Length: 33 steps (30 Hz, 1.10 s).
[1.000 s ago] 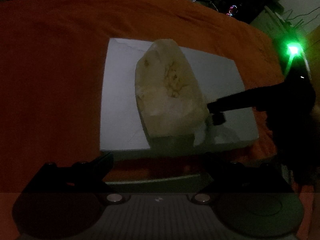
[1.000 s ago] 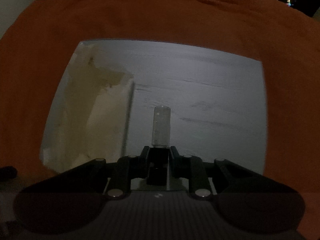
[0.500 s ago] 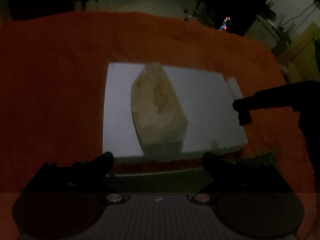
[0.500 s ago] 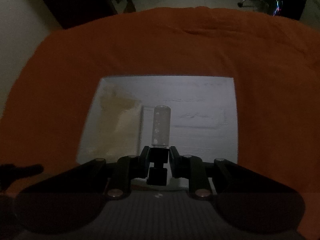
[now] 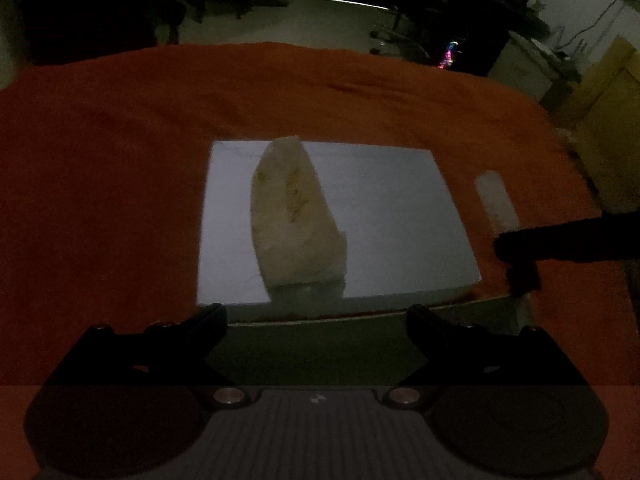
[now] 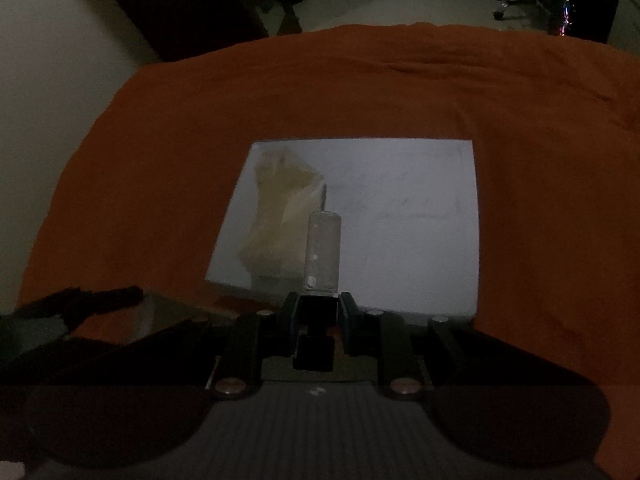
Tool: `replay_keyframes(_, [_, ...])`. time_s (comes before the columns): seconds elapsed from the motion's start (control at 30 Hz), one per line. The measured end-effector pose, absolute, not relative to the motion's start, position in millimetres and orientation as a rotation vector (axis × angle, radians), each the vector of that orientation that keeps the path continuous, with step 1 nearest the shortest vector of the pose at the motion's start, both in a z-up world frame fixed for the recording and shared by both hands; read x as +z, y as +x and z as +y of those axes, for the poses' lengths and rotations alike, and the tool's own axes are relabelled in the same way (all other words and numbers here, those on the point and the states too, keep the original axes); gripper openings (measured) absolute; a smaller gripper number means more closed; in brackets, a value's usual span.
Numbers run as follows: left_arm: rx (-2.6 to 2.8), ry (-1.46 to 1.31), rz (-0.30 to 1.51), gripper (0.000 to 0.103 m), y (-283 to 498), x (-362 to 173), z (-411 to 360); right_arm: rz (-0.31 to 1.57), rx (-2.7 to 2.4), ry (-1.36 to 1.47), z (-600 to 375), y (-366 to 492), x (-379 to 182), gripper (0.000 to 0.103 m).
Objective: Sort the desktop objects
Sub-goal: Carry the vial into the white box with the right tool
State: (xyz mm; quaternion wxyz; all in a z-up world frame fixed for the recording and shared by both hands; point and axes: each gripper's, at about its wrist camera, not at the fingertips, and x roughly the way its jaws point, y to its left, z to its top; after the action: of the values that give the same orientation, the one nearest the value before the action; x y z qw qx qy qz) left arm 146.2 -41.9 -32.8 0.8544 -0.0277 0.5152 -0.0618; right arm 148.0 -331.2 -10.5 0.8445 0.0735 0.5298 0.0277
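Holding a small clear cylindrical vial (image 6: 322,252) by its dark cap end, the right tongs (image 6: 319,316) are clamped on it, jaws pressed against both sides, the vial sticking straight out ahead along the fingers. Probable reason for the grip at the cap: it leaves the transparent body free for setting down.

Landmark: flat white rectangular board (image 5: 392,216) on the orange cloth-covered bench (image 5: 120,160). A crumpled cream paper bag (image 5: 294,220) lies on the board, left of centre. The vial hangs above the bench, off the board's right edge.

Left tongs (image 5: 316,322): spread wide, nothing between them, hovering off the board's near edge.

View differences: the left wrist view shows the vial (image 5: 496,204) from the side with the right tongs (image 5: 520,256) as a dark silhouette, placing it beyond the board's right edge. The right wrist view overlays the vial on the board and bag (image 6: 280,216), so that offset is lost, but only it shows the jaw contact. Lighting dim throughout.
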Motion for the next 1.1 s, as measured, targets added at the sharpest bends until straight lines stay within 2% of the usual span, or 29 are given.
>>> replay_keyframes(0.23, [-0.155,0.042,1.061,0.100,124.7,-38.7,-43.7,1.128,0.153,0.181,-316.9,120.7,-17.4,0.022])
replay_keyframes(0.4, [-0.116,0.017,1.101,0.100,120.1,-51.7,-32.2,1.185,0.192,0.159,-307.3,107.2,-36.0,0.023])
replay_keyframes(1.1, [-0.070,-0.005,1.131,0.100,124.8,-71.8,-8.7,1.496,0.195,-0.088,-305.1,62.6,-166.9,0.023])
